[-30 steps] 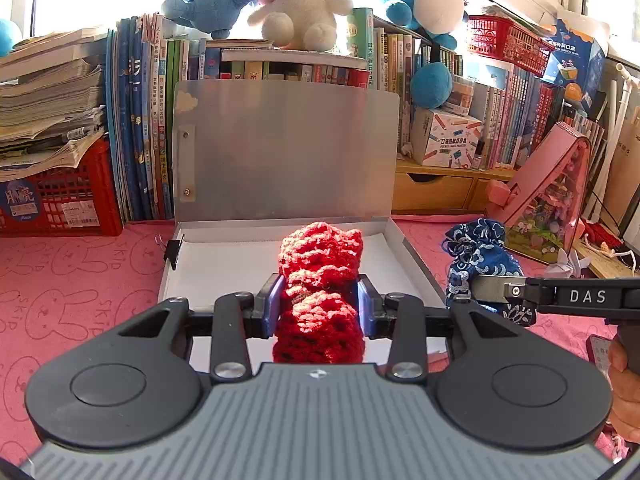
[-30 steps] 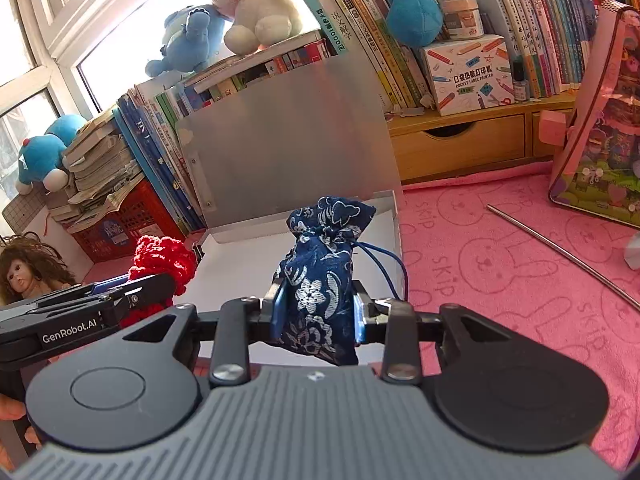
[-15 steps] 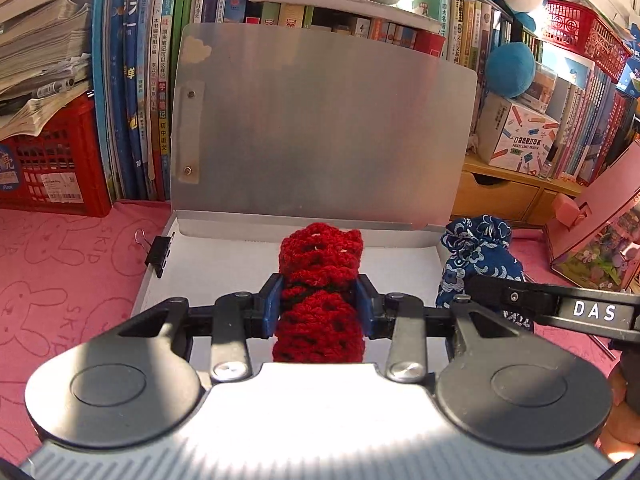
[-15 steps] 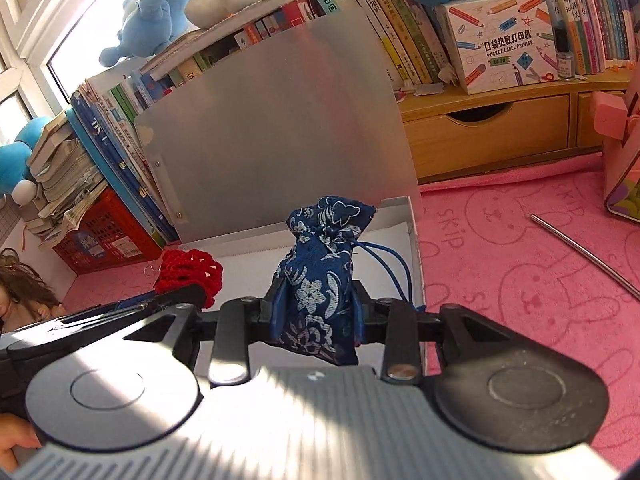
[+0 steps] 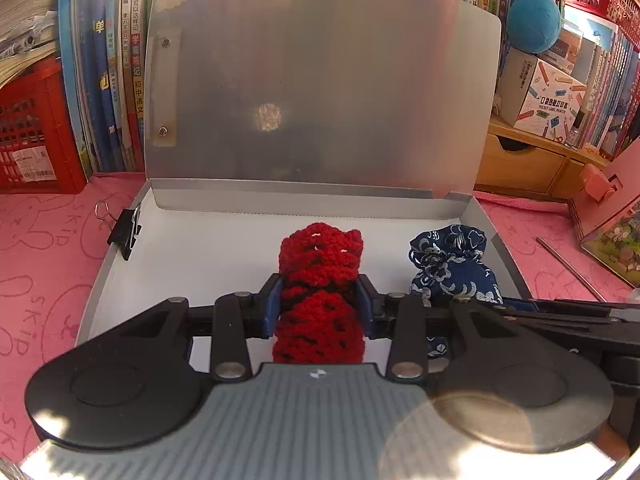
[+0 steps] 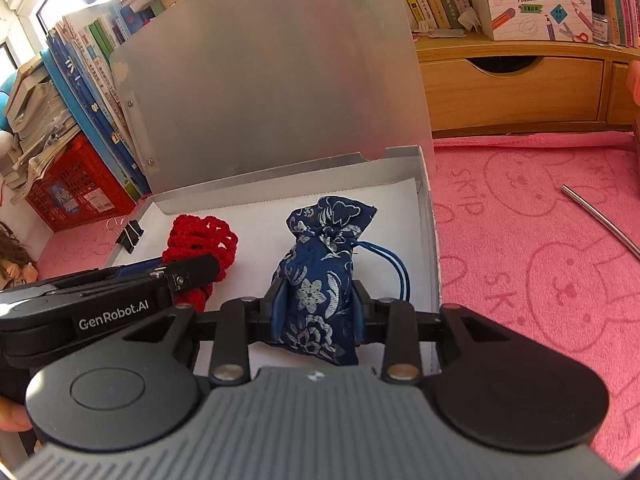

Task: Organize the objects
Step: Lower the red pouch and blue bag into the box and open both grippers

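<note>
Left gripper (image 5: 318,306) clamps red knit (image 5: 320,264), right gripper (image 6: 316,312) clamps blue pouch (image 6: 320,280); both over open box (image 5: 506,256), release pending.

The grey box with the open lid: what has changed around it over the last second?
Both grippers came forward and down over the box: the left gripper carrying the red crochet piece, the right gripper the blue pouch. Nothing was released. The lid stayed up, and the binder clip stayed on the left wall.
</note>
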Demonstrator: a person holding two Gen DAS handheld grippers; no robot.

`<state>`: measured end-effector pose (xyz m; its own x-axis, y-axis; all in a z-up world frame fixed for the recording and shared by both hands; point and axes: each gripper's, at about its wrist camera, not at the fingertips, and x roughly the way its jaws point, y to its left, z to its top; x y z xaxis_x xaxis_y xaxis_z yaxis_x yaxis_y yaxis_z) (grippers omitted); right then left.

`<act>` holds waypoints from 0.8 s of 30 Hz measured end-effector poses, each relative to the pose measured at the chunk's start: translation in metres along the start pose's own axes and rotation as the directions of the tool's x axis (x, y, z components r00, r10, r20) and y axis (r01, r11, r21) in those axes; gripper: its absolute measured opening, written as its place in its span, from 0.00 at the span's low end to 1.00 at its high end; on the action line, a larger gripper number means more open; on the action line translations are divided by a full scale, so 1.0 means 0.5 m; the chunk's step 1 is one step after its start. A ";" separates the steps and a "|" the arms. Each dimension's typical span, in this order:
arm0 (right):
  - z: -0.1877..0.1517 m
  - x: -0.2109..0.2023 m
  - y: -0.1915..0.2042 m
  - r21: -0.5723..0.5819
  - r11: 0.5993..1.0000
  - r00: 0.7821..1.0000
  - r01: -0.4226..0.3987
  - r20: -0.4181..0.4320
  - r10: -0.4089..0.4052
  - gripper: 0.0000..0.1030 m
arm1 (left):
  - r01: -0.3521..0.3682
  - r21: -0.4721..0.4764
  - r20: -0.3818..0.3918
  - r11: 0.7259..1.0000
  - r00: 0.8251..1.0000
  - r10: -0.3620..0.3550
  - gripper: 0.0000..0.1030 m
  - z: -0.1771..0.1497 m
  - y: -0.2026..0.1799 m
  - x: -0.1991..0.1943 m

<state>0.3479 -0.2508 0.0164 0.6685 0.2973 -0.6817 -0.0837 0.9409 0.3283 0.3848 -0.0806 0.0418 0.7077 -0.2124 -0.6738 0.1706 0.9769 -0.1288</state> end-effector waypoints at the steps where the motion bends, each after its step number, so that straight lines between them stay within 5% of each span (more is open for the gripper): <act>1: 0.000 0.000 -0.001 0.000 1.000 1.000 -0.002 0.001 0.002 0.36 | -0.001 0.004 -0.001 1.000 1.000 0.001 0.43 -0.002 -0.001 0.002; 10: 0.003 0.002 0.001 -0.016 1.000 1.000 0.009 0.000 -0.009 0.42 | -0.007 0.016 -0.020 1.000 1.000 0.007 0.43 -0.018 -0.004 0.022; 12: 0.001 -0.001 0.003 -0.011 1.000 1.000 0.027 0.016 -0.027 0.61 | -0.009 0.024 -0.020 1.000 1.000 0.010 0.43 -0.020 -0.006 0.023; 15: -0.002 -0.016 0.003 -0.003 0.999 0.998 0.034 0.045 -0.034 0.67 | -0.011 0.022 -0.015 1.000 1.000 0.012 0.44 -0.017 -0.008 0.014; 24: 0.007 -0.095 0.015 -0.008 1.000 0.995 0.011 0.099 -0.010 0.76 | -0.015 0.061 0.055 0.998 0.998 0.012 0.71 0.000 -0.010 -0.063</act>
<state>0.3180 -0.2583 0.0538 0.7389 0.2704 -0.6171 -0.0821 0.9452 0.3160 0.3620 -0.0788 0.0637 0.7465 -0.2016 -0.6341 0.2013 0.9768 -0.0736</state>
